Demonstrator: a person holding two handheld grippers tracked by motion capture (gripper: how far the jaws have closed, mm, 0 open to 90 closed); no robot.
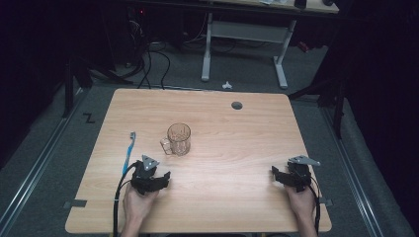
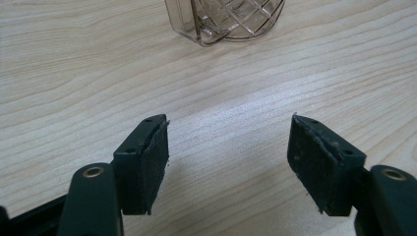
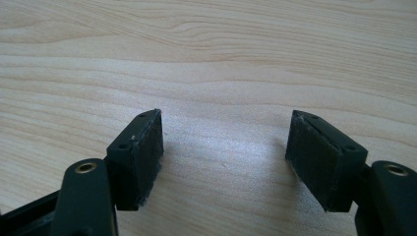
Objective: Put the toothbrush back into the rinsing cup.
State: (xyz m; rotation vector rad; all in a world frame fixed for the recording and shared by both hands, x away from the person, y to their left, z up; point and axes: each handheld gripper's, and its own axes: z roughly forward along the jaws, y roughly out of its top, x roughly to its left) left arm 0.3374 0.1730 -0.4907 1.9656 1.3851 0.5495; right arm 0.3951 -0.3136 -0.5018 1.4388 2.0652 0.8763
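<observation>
A clear glass mug (image 1: 178,139) with a cut pattern and a handle on its left stands upright near the middle of the wooden table (image 1: 237,148). A blue toothbrush (image 1: 129,151) lies flat to the mug's left. My left gripper (image 1: 154,174) rests low near the front left, open and holding nothing, just right of the toothbrush's near end. In the left gripper view the mug's base (image 2: 226,20) sits ahead of the open left gripper (image 2: 228,147). My right gripper (image 1: 285,177) stands open at the front right; in its own view the right gripper (image 3: 226,147) has bare wood between its jaws.
A round cable hole (image 1: 236,105) sits near the table's far edge. Beyond the table are a white-legged desk (image 1: 244,44), floor cables (image 1: 148,64) and a small white object (image 1: 227,85) on the carpet. Metal rails (image 1: 34,168) run along both sides.
</observation>
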